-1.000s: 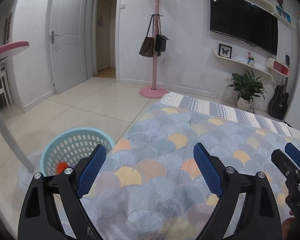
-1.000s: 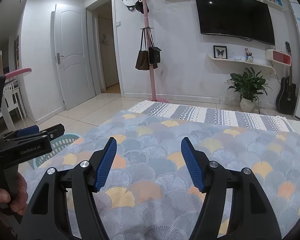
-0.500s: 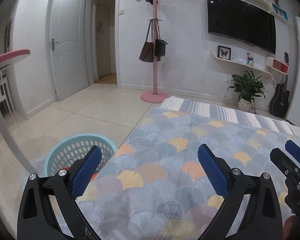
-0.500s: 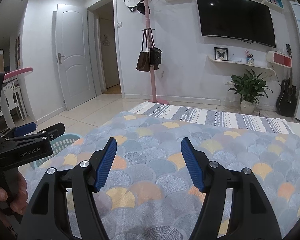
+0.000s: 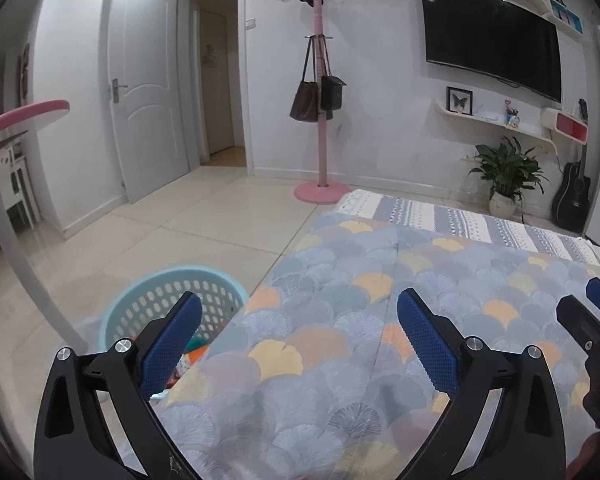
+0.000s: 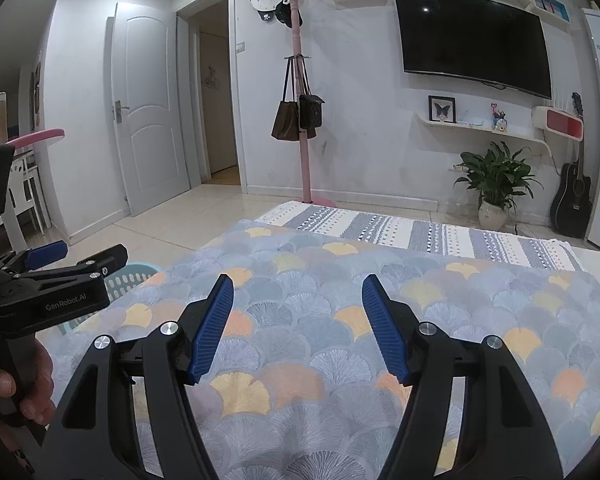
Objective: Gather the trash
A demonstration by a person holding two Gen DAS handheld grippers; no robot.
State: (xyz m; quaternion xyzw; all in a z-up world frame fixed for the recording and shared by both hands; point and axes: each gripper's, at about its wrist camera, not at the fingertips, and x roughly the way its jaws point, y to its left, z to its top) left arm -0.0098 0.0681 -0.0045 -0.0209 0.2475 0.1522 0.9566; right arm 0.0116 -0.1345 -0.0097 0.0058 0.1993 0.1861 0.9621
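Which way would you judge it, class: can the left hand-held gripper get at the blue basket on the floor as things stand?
Probably yes. The left hand-held gripper is open and empty, and the blue basket stands just beyond the patterned cloth's edge with its mouth uncovered; nothing lies between them.

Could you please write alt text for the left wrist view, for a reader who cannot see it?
The open, empty left gripper hangs over a fan-patterned cloth, its left finger in front of a light blue basket holding colourful scraps on the tiled floor. Behind stand a pink coat stand and a wall television.
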